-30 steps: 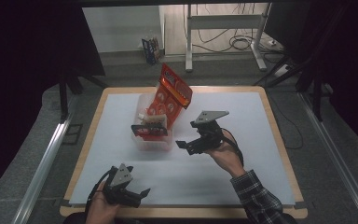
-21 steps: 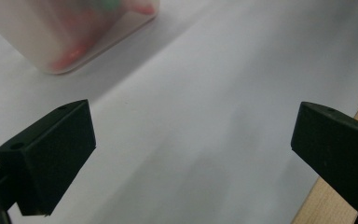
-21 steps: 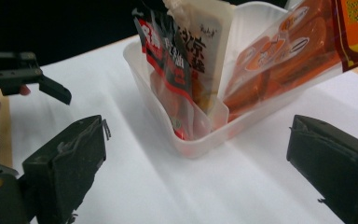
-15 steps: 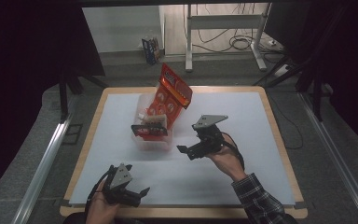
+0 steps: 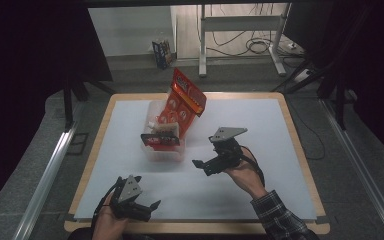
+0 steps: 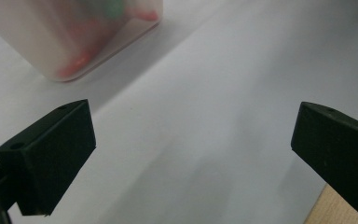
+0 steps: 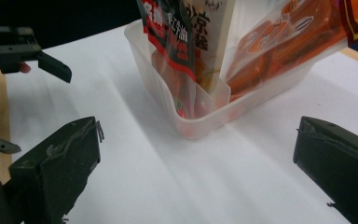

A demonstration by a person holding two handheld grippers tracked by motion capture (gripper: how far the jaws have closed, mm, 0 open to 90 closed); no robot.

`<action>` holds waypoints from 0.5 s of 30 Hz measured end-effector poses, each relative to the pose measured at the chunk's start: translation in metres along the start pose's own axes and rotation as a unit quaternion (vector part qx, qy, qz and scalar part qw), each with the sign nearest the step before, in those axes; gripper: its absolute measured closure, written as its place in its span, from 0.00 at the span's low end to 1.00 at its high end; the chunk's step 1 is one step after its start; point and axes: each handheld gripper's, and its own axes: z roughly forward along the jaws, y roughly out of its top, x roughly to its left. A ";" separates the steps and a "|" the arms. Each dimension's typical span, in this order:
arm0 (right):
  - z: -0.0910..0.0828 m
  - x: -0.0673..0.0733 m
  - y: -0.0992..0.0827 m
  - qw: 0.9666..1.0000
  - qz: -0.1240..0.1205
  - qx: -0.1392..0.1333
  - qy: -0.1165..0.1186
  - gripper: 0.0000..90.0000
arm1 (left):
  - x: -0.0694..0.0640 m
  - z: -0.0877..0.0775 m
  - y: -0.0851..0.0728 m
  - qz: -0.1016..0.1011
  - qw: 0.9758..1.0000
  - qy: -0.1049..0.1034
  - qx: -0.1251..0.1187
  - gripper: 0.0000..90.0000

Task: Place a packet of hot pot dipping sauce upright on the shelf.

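Right gripper point(image 5: 200, 166) backed off a bit from the plastic tub point(image 5: 166, 150), jaws just spread wide with nothing between them. Snack packets point(image 5: 184, 102) sit in the tub, so that drop looks done; left gripper point(image 5: 149, 206) idles open near the table edge.

I see a wooden table point(image 5: 300, 150) with white sheet point(image 5: 260, 120), grey floor point(image 5: 40, 145), metal stand point(image 5: 240, 30), cables point(image 5: 265, 47), dark surrounds.

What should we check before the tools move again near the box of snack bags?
1. Right tool open, nothing between its jaws: ok; they have just been opening.
2. Left tool open and empty: ok.
3. Clear plastic box flat on the white sheet: ok.
4. Big orange snack bag fully inside: not ok, it leans out over the rim.
5. Black-and-red packet upright in the box: ok.
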 end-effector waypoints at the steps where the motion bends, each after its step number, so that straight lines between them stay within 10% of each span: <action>1: 0.000 0.000 -0.001 1.000 0.000 0.001 0.000 0.00 | 0.000 0.000 0.000 0.001 1.000 0.001 0.000 0.00; 15: -0.006 -0.001 -0.014 1.000 0.007 0.001 -0.004 0.00 | -0.001 -0.001 0.000 0.005 1.000 0.008 -0.003 0.00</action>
